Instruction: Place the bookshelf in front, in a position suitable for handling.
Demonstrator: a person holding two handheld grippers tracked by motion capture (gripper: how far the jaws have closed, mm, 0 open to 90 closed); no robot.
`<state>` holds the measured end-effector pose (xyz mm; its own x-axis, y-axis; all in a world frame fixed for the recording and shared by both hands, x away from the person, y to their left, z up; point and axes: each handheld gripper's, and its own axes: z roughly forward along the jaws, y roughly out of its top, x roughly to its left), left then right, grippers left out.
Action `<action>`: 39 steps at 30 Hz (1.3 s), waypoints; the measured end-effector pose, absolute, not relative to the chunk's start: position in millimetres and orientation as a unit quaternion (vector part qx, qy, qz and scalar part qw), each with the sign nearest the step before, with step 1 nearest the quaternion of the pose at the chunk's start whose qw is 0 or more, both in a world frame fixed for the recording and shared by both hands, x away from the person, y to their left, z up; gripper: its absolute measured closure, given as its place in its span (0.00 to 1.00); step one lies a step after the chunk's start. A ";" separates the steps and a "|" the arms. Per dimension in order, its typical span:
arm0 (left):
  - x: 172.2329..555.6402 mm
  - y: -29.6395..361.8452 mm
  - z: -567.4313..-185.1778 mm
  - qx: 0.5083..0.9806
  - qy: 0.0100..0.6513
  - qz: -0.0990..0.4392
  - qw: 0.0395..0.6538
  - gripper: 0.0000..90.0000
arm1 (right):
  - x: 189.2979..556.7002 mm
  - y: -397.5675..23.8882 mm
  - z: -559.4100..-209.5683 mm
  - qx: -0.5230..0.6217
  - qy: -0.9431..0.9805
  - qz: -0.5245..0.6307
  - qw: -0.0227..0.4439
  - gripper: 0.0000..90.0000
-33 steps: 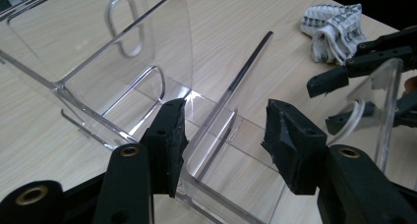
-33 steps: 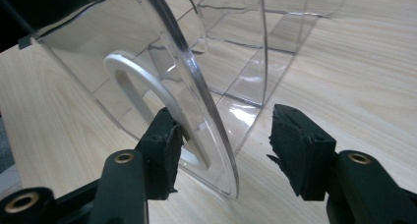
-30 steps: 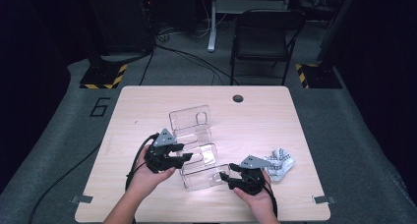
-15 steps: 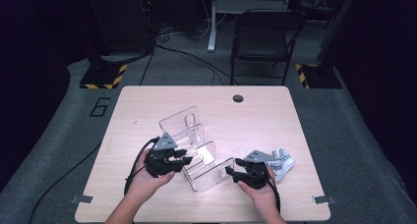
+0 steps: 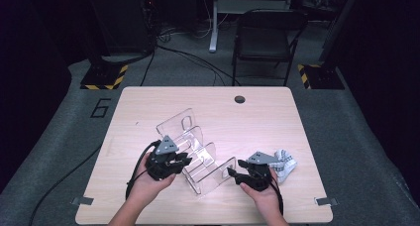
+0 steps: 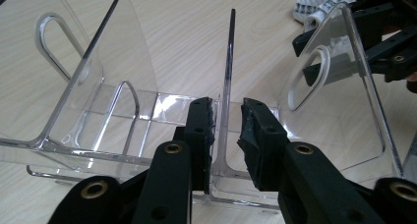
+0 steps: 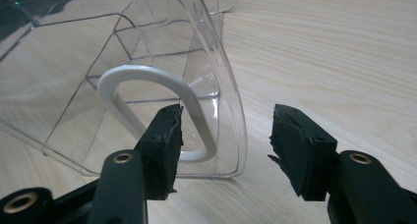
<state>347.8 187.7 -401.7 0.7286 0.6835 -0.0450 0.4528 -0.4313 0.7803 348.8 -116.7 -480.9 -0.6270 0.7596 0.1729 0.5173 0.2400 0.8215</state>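
Note:
A clear acrylic rack (image 5: 198,154) with several upright dividers stands on the wooden table (image 5: 257,122), between my two grippers. My left gripper (image 5: 187,159) is at its left side. In the left gripper view its jaws (image 6: 227,128) straddle one thin divider (image 6: 227,62) and have just been closing, with a small gap still on each side. My right gripper (image 5: 234,169) is open at the near right end. Its jaws (image 7: 223,135) stand wide around the end panel (image 7: 216,62), which has a white-rimmed handle slot, and the pads are not touching it.
A crumpled white and grey cloth (image 5: 285,164) lies on the table just right of my right hand and is at the top of the left gripper view (image 6: 319,8). A cable hole (image 5: 239,98) sits near the far edge. A chair (image 5: 265,35) stands beyond the table.
The left gripper's jaws have narrowed around the divider. The rack has swung a little, its far end moving left. Both hands stay in place.

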 end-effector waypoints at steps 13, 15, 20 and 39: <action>351.1 186.7 -404.8 0.829 0.345 0.138 0.417 0.82 | 323.1 -108.8 -474.2 0.384 0.776 0.486 0.123 0.52; 350.4 187.3 -404.3 0.832 0.341 0.134 0.416 0.82 | 322.9 -104.3 -476.2 0.385 0.779 0.478 0.127 0.52; 347.5 188.5 -404.5 0.829 0.345 0.126 0.421 0.81 | 326.1 -104.9 -476.7 0.386 0.779 0.481 0.118 0.54; 337.2 194.4 -404.9 0.826 0.345 0.111 0.431 0.70 | 343.1 -101.7 -473.7 0.394 0.776 0.477 0.119 0.54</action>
<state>337.2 194.4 -404.9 0.7373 0.6660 -0.1134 0.4741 -0.3905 0.7891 343.1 -101.7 -473.7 -0.6606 0.7260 0.1910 0.4978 0.2332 0.8354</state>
